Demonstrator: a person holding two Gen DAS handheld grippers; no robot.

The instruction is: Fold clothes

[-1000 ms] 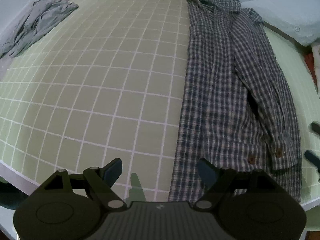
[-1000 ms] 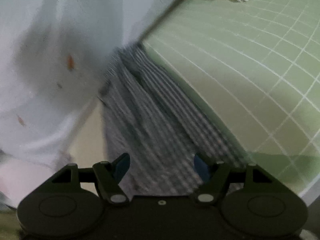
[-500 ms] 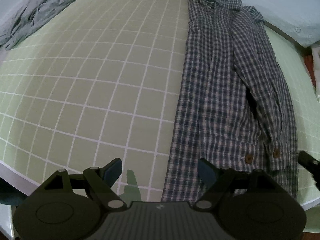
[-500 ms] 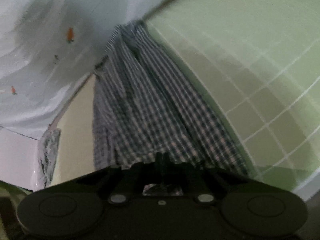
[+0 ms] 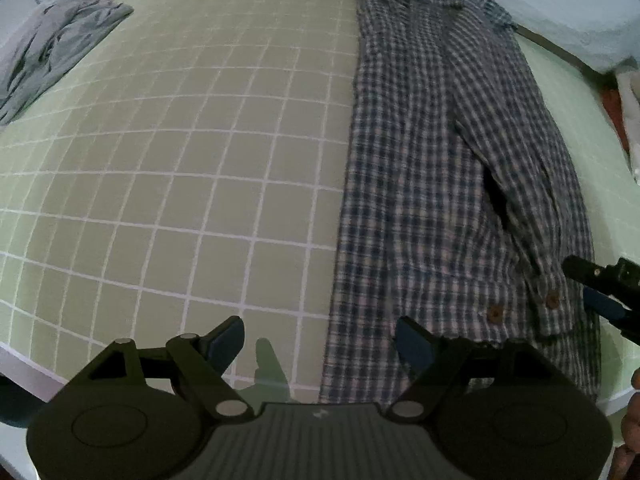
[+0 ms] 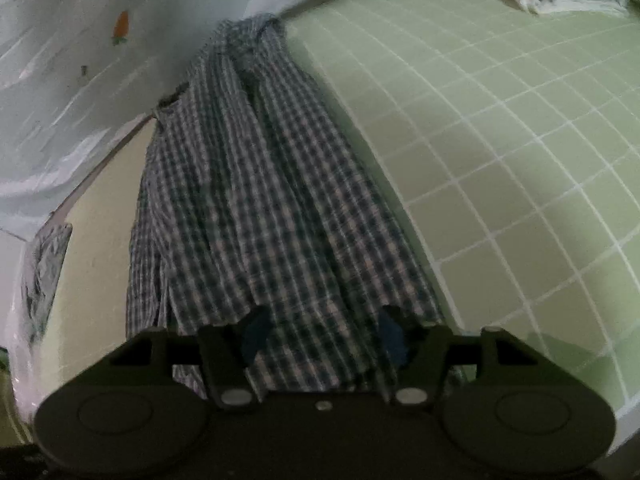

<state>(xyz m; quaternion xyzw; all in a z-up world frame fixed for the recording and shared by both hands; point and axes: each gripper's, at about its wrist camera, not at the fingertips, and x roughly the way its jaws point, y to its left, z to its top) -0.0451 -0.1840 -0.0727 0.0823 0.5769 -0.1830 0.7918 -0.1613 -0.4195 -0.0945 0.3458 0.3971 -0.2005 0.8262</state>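
Green grid mat (image 5: 200, 160). Shirt (image 5: 440, 180) lies flat at 3 o'clock, sides & sleeve folded in; crosswise folds left. Left gripper (image 5: 320, 336) wide apart, empty, at hem. Right gripper (image 6: 320, 334) opening over hem, not pinching.

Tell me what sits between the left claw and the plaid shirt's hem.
Nothing visible does. The left claw hangs open over the shirt's near left corner, with only bare green grid mat beside it.

Woven cloth shirt (image 5: 432, 168); mat (image 5: 200, 160) prob. matt.
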